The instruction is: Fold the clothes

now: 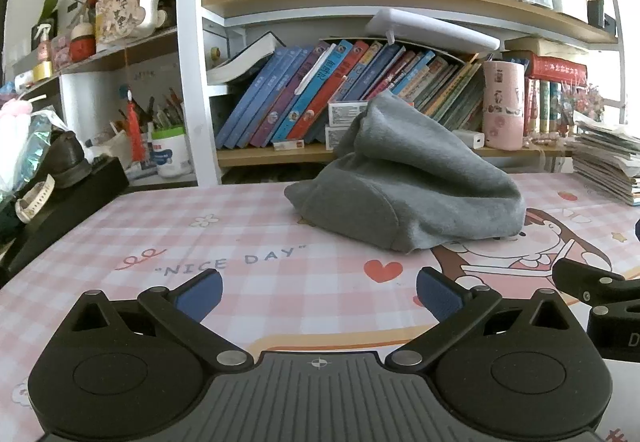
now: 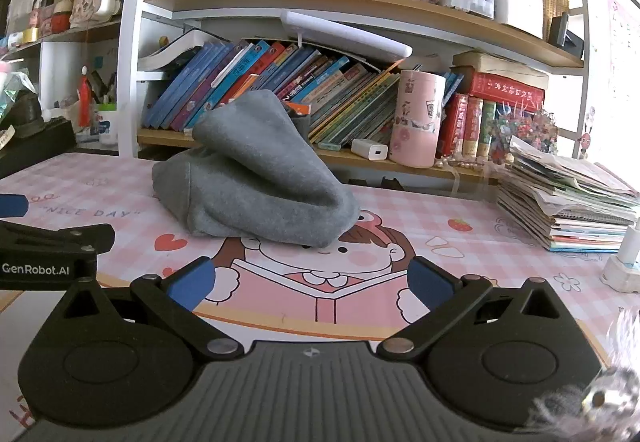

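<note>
1. Nearest to you: the left gripper has its blue pads spread wide and holds nothing. The right gripper is the same, jaws apart and empty. Both hover low over the pink checked mat, side by side, with nothing between the pads.

2. Next out: bare mat separates both tools from the garment. Neither tool touches cloth.

3. The grey garment sits heaped on the mat, ahead of both grippers. In the left wrist view it lies ahead and to the right of centre; in the right wrist view the same heap lies ahead and to the left. So it sits roughly between your two lines of approach.

4. Long axis: the heap's base runs roughly left to right across the mat, and a peak rises toward the bookshelf behind. Judgement: neither arm is clearly nearer; the left should reach for the left end, the right for the right end.

5. Farthest: a stack of booklets lies well to the right of the garment.
</note>
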Motion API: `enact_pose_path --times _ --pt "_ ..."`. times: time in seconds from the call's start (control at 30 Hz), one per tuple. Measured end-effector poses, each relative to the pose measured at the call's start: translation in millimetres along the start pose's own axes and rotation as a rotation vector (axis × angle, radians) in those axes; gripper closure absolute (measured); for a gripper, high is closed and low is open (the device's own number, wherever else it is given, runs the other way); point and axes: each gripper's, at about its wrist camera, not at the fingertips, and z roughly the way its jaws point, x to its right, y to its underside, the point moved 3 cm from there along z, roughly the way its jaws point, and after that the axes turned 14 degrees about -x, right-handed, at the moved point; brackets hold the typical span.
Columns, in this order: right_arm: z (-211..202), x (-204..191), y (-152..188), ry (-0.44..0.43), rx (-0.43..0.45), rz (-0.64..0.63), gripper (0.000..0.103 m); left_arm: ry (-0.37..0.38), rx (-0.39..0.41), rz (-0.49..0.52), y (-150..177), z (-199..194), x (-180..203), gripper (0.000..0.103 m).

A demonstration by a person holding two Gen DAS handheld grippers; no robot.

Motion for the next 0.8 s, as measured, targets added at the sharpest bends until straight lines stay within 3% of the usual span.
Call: enact_pose_path --times 0.8 --pt "-5.0 3.8 -0.3 -0.001 0.017 0.010 0.000 -0.005 0.013 0.003 1.7 -0.8 0.6 0.000"
